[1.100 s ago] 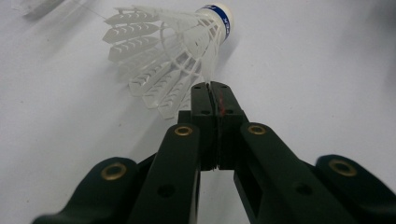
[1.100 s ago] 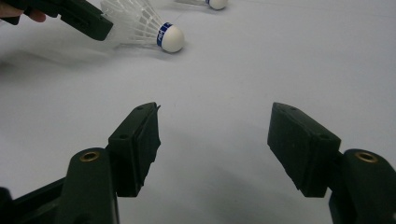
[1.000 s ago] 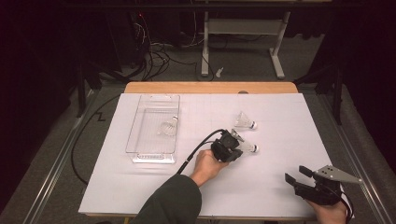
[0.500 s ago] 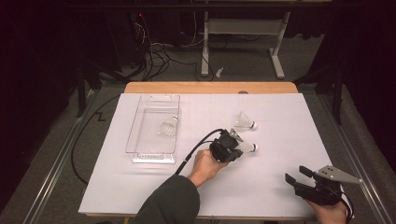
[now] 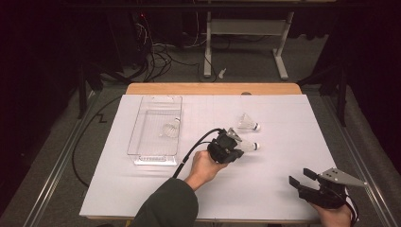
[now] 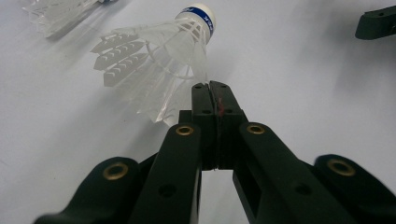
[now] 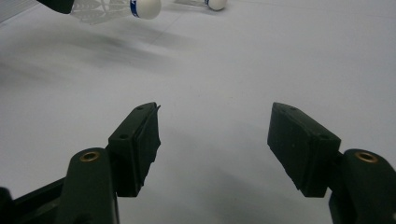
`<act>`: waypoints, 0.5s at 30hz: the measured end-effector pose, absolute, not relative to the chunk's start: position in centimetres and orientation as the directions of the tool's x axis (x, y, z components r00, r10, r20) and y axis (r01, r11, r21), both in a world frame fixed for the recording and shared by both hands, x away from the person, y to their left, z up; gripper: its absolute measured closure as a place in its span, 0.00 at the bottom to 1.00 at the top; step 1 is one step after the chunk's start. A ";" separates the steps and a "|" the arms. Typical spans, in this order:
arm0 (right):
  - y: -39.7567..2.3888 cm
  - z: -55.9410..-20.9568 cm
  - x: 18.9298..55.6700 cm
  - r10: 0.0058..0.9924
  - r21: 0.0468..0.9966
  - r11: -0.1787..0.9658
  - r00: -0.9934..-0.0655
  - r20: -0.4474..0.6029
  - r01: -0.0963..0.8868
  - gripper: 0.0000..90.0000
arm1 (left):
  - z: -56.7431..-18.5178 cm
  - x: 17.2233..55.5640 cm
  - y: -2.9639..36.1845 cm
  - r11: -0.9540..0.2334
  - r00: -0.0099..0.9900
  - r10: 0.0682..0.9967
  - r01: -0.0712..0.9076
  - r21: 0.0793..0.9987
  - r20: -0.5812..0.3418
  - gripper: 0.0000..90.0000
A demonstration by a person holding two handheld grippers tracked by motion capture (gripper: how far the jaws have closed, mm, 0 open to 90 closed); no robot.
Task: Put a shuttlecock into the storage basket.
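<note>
1. The left gripper (image 5: 235, 145) has its jaws squeezed tight on a feather edge of the shuttlecock (image 6: 156, 60).
2. The shuttlecock's white tip points away from the clear box (image 5: 142, 124), which sits across open table.
3. The right gripper (image 5: 306, 181) rests wide open, holding nothing, well apart.

Left gripper (image 5: 235, 145) closed on a shuttlecock (image 5: 248, 145); right gripper (image 5: 300, 180) rests near the table's edge
</note>
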State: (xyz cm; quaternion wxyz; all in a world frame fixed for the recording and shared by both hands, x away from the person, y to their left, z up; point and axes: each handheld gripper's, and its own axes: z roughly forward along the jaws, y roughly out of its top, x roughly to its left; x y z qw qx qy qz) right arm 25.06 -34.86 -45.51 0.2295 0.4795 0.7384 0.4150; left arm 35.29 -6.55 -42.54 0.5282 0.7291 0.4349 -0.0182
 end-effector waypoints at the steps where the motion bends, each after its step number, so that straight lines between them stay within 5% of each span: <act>1: -34.9 -45.5 25.0 0.899 0.832 0.194 -0.433 0.060 0.519 0.38 | -42.5 35.3 -6.4 -0.063 0.619 0.618 0.654 0.754 -0.485 1.00; 15: -34.8 -45.5 25.0 0.902 0.832 0.193 -0.428 0.058 0.520 0.38 | -41.7 34.7 -4.2 -0.020 0.603 0.623 0.650 0.760 -0.499 1.00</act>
